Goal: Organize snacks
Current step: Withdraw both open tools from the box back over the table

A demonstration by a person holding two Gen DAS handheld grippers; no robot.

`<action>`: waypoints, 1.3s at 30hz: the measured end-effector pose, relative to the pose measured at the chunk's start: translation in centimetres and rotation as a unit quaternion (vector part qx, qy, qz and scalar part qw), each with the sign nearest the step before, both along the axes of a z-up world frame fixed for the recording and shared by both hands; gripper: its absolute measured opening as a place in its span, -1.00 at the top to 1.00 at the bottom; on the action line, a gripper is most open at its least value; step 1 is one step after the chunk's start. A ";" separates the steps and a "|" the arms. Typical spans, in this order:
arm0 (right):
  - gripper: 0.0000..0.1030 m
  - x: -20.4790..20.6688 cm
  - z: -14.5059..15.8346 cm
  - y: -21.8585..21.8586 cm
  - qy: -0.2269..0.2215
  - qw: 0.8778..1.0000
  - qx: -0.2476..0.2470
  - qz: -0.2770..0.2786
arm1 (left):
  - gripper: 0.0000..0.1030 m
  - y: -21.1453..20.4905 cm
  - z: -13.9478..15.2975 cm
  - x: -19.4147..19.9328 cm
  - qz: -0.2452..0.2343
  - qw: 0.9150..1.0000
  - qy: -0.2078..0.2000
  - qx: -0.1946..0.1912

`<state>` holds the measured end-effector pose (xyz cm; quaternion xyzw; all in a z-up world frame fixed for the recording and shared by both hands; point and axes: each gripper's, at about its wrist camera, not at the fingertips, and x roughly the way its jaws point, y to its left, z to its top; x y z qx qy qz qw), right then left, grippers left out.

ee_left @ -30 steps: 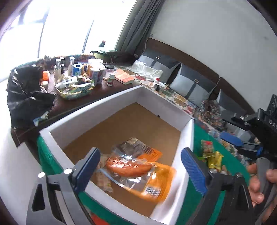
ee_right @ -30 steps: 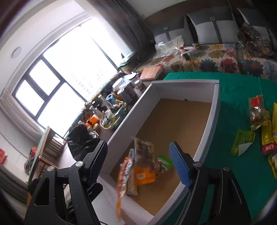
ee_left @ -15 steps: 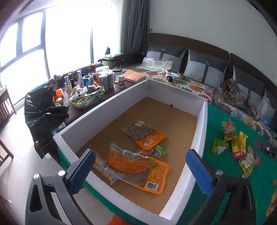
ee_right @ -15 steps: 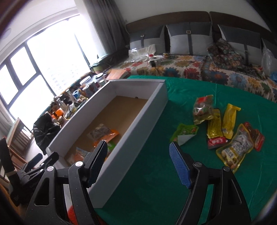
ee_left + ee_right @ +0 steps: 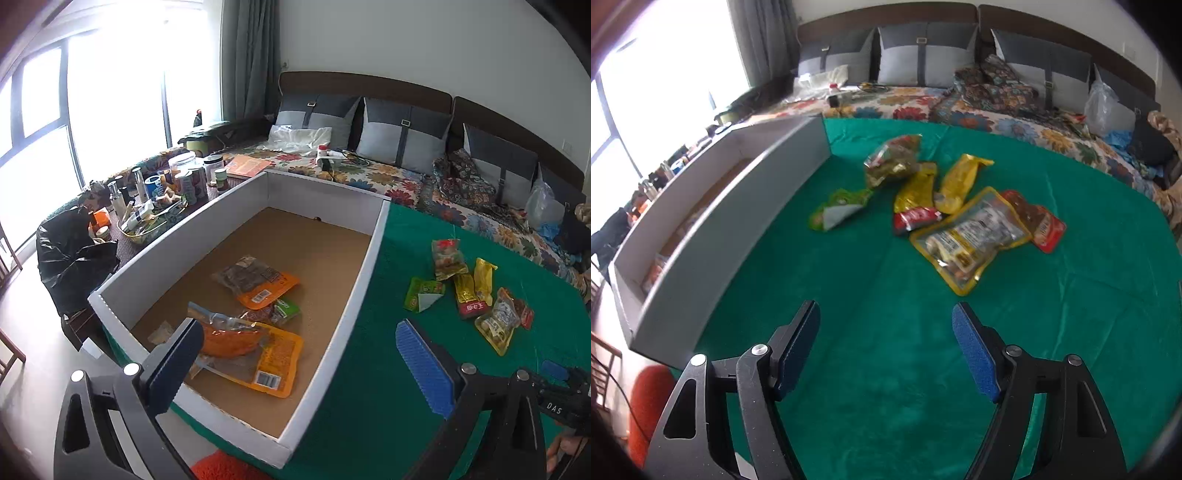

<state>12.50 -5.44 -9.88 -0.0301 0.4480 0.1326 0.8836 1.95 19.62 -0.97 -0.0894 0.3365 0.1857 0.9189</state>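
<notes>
Left gripper (image 5: 299,363): lower part of the left wrist view, fingers spread wide with nothing between them; one blue pad hangs over the near end of the box, the other over the green cloth.
Right gripper (image 5: 886,345): bottom centre of the right wrist view, fingers released and empty, above bare green cloth; its black tip also shows at the lower right edge of the left wrist view.
Box (image 5: 373,254): a long white-walled cardboard box with a brown floor, filling the centre of the left wrist view; in the right wrist view it runs along the left side.
Snacks in the box: a large orange packet (image 5: 258,354) lies at the near end, a dark packet with an orange end (image 5: 256,280) lies nearer the middle, and a small green packet (image 5: 286,308) sits between them, touching both.
Snacks on the cloth: a loose cluster in the upper middle of the right wrist view, well apart from the fingers. A green packet (image 5: 836,212) lies nearest the box; a clear bag with a red top (image 5: 892,158) lies behind it; two yellow packets (image 5: 936,184) lie side by side; a clear yellow-edged packet (image 5: 971,236) overlaps a red one (image 5: 1039,221).
Green cloth (image 5: 886,387): covers the table under the box and the snacks.
Background: a sofa (image 5: 369,166) with grey cushions across the top, a cluttered side table (image 5: 159,192) at upper left of the left wrist view.
</notes>
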 end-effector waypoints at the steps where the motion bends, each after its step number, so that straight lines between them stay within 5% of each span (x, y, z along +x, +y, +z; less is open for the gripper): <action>1: -0.50 -0.3 -0.6 -1.0 0.005 1.000 -0.011 -0.005 | -1.00 -0.6 0.1 0.1 -0.005 1.000 0.001 0.001; 15: -0.49 -2.2 -6.9 -11.6 0.026 0.992 -0.093 -0.081 | -1.00 -8.3 -1.0 2.6 -0.065 0.997 0.032 0.011; 33: -0.68 -2.7 -9.1 -18.0 -0.009 0.989 -0.042 -0.142 | -1.00 -15.3 -5.0 6.6 -0.119 0.989 0.083 0.020; 39: -0.78 -2.8 -9.2 -18.0 -0.005 0.987 -0.042 -0.155 | -0.99 -15.7 -11.5 10.0 -0.152 0.981 0.117 -0.023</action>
